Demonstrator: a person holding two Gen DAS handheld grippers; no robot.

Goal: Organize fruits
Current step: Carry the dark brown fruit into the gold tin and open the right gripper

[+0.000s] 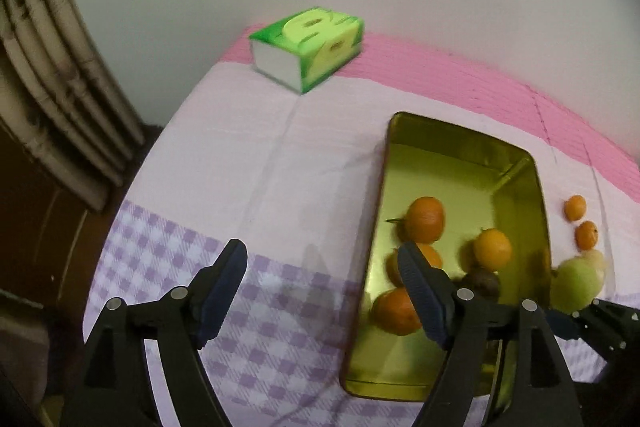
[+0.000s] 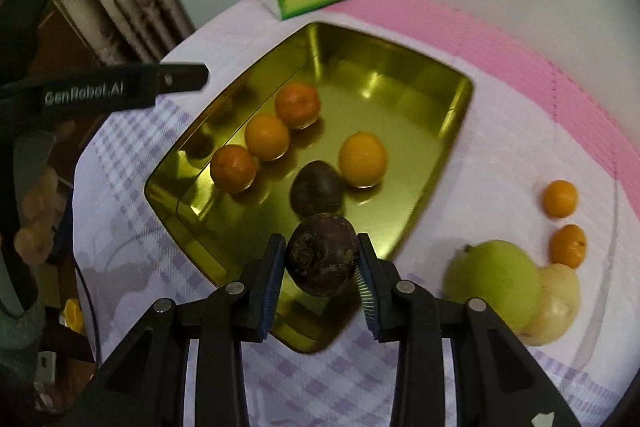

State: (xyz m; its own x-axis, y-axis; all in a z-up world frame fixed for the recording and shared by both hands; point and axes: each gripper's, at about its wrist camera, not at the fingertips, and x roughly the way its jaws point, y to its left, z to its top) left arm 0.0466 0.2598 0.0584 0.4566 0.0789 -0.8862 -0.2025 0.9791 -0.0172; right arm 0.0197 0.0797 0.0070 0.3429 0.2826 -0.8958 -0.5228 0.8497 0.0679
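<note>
over tray's (image 2: 448,131) near rim – right tool (image 2: 320,259) clamps dark fruit (image 2: 322,259) | left tool (image 1: 320,291) agape, empty

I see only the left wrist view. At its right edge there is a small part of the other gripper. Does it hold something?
Observer: Yes. The right gripper is shut on a dark fruit.
Operator: Is this fruit already over the tray?
Observer: In the right wrist view it shows in front of the near rim of the tray. I cannot tell how high it is.
Operator: A finger hides part of the tray from me. How many fruits lie inside?
Observer: Five: four oranges and a second dark fruit.
</note>
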